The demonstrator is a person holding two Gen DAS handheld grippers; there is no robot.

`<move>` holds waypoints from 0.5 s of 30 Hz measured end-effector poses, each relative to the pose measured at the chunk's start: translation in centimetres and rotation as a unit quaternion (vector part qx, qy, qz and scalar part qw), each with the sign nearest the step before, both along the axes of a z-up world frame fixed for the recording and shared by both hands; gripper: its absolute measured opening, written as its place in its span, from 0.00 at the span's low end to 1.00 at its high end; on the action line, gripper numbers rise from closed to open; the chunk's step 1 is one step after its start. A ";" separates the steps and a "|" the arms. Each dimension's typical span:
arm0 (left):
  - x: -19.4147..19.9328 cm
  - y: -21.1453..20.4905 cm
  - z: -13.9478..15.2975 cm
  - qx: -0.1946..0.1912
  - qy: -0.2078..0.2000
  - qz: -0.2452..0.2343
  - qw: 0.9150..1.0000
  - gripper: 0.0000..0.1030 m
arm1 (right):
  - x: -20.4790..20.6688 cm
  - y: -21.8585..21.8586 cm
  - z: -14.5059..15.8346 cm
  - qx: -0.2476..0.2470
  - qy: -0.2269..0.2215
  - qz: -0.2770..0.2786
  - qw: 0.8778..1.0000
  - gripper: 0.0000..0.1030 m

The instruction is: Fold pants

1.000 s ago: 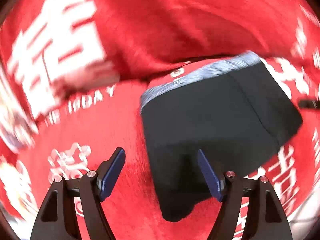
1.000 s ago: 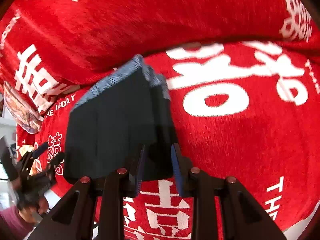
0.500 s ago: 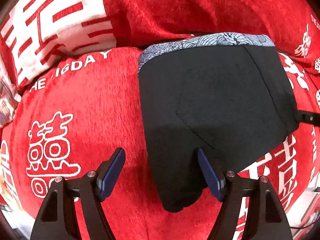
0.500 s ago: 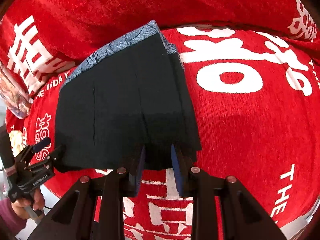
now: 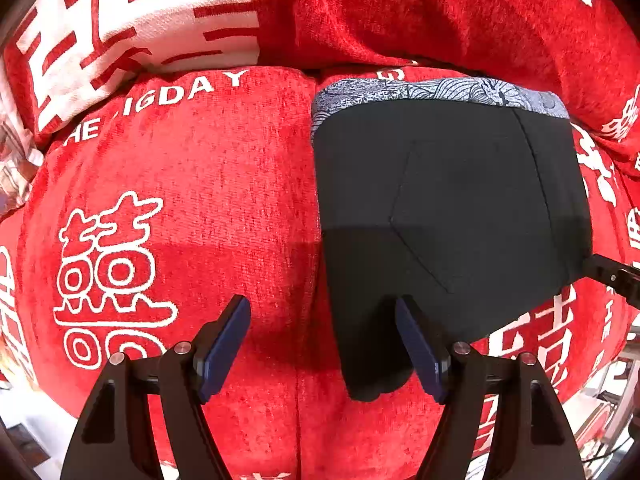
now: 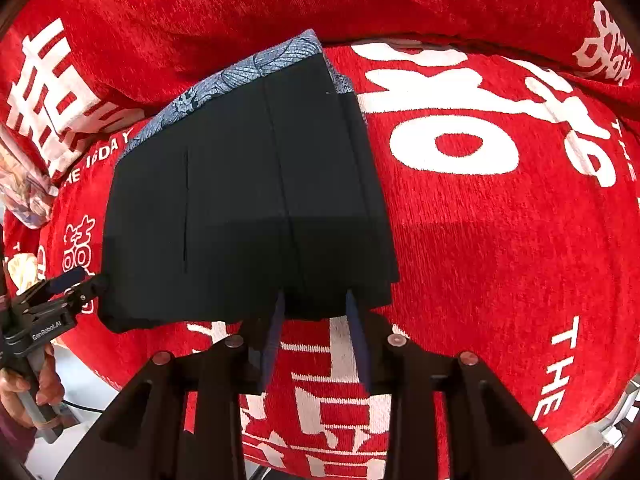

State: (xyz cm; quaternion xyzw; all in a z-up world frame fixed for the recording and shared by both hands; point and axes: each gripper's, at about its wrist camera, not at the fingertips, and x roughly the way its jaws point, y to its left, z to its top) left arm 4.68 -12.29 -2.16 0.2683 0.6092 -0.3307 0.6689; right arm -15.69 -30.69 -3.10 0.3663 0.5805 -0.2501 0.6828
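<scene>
Lying flat, smooth black pants [image 5: 448,208] cover nubby red blanket [image 5: 224,184].

A home, by the look of it: a soft cushioned seat or bed under a red cover [image 5: 248,184] printed with white wedding characters, its padded back [image 6: 240,4] draped alike.

Black pants [image 5: 448,208] with a blue-grey wave-patterned waistband [image 5: 436,92] lie on a red cover [image 5: 224,184] printed with white characters and letters.
</scene>
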 end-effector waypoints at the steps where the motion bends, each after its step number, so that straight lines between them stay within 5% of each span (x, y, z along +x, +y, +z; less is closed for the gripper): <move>1: -0.1 -0.1 0.0 0.002 -0.001 -0.001 1.000 0.74 | 0.0 0.0 0.0 0.001 0.002 0.000 1.000 0.38; 15: 0.0 -1.0 -0.3 0.022 -0.012 -0.013 1.000 0.74 | 0.1 -0.5 0.3 0.014 0.009 0.001 1.000 0.43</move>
